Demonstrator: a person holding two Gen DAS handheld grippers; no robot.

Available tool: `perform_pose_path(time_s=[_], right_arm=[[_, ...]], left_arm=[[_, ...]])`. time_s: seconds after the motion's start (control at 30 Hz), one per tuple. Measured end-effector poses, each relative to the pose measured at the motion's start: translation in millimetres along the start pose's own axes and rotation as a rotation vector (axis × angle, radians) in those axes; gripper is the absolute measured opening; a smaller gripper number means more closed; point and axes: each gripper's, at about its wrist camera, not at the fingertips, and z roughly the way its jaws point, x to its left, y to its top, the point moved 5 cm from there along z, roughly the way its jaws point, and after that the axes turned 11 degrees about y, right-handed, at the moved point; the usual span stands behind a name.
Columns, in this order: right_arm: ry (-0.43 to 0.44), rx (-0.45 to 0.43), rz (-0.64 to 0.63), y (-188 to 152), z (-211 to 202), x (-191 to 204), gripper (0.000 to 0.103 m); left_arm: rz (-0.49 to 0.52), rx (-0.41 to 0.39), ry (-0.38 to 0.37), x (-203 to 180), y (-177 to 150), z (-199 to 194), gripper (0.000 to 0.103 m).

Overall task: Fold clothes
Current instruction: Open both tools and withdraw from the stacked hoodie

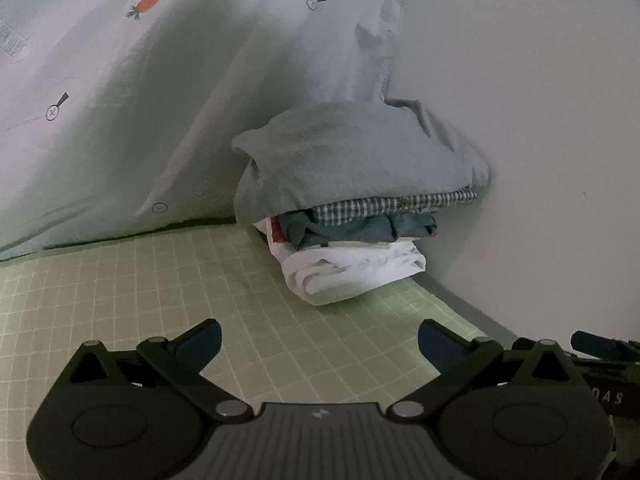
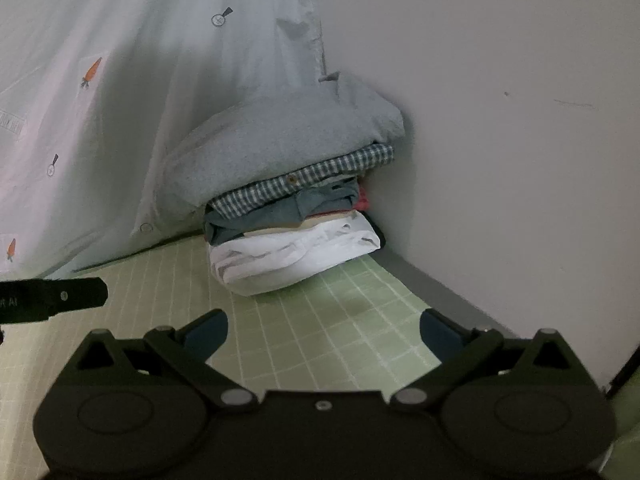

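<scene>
Down near the green checked sheet [image 1: 168, 300], the left gripper [image 1: 319, 344] hangs with fingers wide and empty, and the right gripper [image 2: 324, 334] matches it, fingers spread, holding nothing. Farther back sits the stack of folded clothes [image 1: 360, 208] in the corner, grey garment [image 2: 280, 144] on top, white one [image 2: 296, 256] at the bottom, touching the carrot-print bedding [image 1: 160, 100] on its left and the wall [image 1: 520, 120] behind.

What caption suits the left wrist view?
Open left gripper faces a stack of folded clothes on the green grid sheet.

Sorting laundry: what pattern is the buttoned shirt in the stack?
Dark-and-white check shirt, clearest in the right wrist view.
</scene>
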Motion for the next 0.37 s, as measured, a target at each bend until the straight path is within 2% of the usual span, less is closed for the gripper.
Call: perform_pose_path(time_s=[0.37], right_arm=[[-0.021, -0.012, 0.019, -4, -12, -4, 0.103]], left_arm=[[0.026, -0.011, -0.023, -8, -2, -5, 0.103]])
